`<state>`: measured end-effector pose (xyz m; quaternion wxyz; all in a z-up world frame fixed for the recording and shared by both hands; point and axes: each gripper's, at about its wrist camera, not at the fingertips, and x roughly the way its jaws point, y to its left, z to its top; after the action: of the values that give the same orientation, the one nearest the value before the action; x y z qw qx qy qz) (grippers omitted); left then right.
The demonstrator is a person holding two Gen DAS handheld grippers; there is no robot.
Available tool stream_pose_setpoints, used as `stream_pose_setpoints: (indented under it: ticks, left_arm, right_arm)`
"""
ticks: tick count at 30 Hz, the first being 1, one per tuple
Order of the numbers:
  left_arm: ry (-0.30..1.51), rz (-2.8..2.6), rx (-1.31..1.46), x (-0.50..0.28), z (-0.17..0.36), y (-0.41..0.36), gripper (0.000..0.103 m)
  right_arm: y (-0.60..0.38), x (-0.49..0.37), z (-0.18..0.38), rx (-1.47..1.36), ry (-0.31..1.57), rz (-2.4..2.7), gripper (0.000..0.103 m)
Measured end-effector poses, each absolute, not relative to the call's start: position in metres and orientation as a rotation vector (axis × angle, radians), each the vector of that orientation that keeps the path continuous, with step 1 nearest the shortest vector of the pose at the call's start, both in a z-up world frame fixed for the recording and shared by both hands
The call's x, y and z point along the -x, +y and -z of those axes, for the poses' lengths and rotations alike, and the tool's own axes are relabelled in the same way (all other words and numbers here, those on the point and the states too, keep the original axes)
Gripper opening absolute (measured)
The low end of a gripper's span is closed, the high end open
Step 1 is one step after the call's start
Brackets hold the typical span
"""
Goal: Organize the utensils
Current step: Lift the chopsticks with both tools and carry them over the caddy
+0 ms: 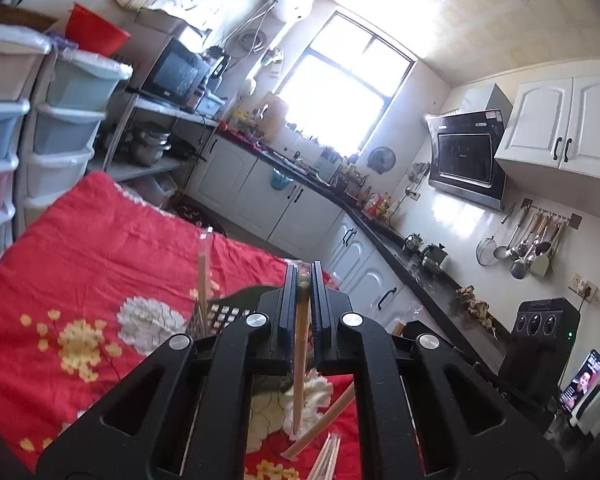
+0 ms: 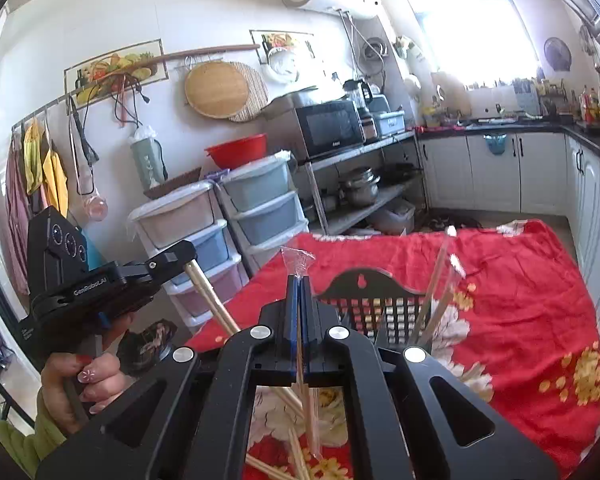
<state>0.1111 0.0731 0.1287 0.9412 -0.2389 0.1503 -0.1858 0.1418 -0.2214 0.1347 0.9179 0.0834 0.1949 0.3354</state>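
hanging from the left gripper (image 1: pixel 305 280), pinched tight in its jaws, is a pale wooden chopstick pair (image 1: pixel 300 364) slanting down over the red floral cloth (image 1: pixel 100 248). the right gripper (image 2: pixel 299 286) clamps a clear-wrapped chopstick pair (image 2: pixel 306 392). more wrapped pairs stand in the black basket (image 2: pixel 364 280) mid-cloth, others lie near its front edge.

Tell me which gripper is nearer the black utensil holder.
Right, probably. The right gripper points straight at the black utensil holder, just short of it; the left gripper is off to the holder's left, farther away.
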Motion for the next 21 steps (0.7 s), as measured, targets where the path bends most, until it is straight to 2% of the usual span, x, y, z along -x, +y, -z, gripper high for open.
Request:
stream_pose_setpoints:
  ticks: [21]
  left_arm:
    - [0.177,0.301,0.442,-0.147,-0.194,0.073,0.004]
  right_arm:
    - [-0.219,-0.186,-0.192,-0.203,0.269,-0.619,0.002]
